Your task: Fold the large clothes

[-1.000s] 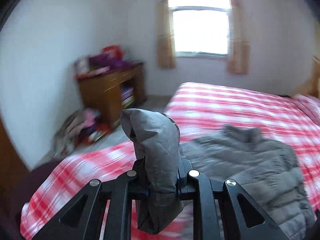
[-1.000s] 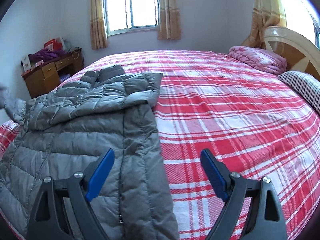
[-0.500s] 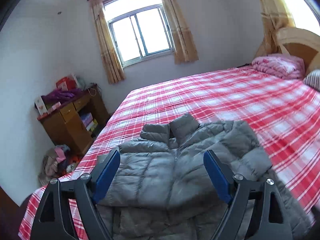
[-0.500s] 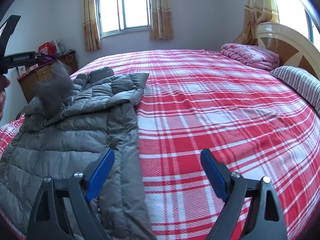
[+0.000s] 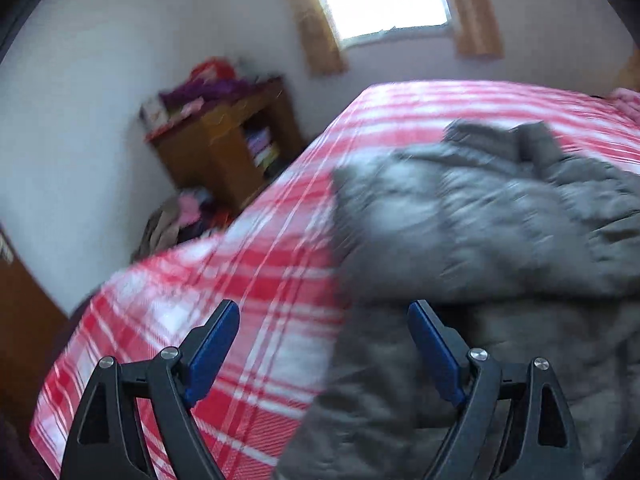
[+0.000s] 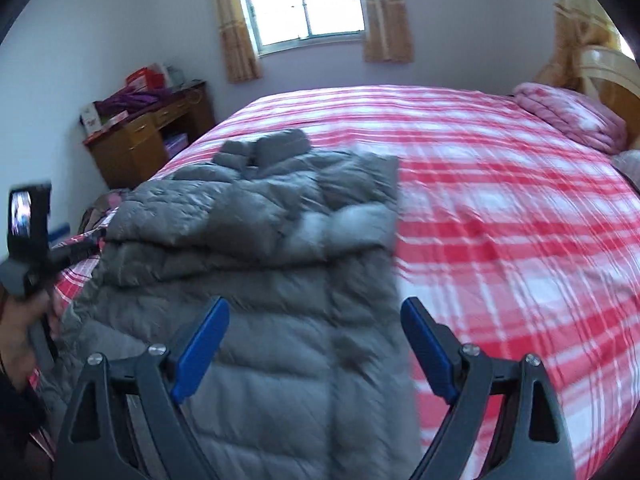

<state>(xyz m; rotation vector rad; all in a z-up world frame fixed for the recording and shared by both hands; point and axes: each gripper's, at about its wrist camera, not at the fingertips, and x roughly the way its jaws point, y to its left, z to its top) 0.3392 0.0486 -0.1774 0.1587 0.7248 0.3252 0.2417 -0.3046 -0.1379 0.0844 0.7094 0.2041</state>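
Grey down jacket (image 6: 248, 248) lies spread on the red-plaid bed (image 6: 500, 208), sleeves folded across its chest, with the left claw (image 5: 323, 344) wide and empty over its edge and the right claw (image 6: 315, 342) wide and empty above its lower half.

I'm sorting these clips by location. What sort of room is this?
Most likely a home bedroom: a large bed with a red plaid sheet, a curtained window, and a cluttered wooden desk by the wall. A grey puffer jacket lies on the bed.
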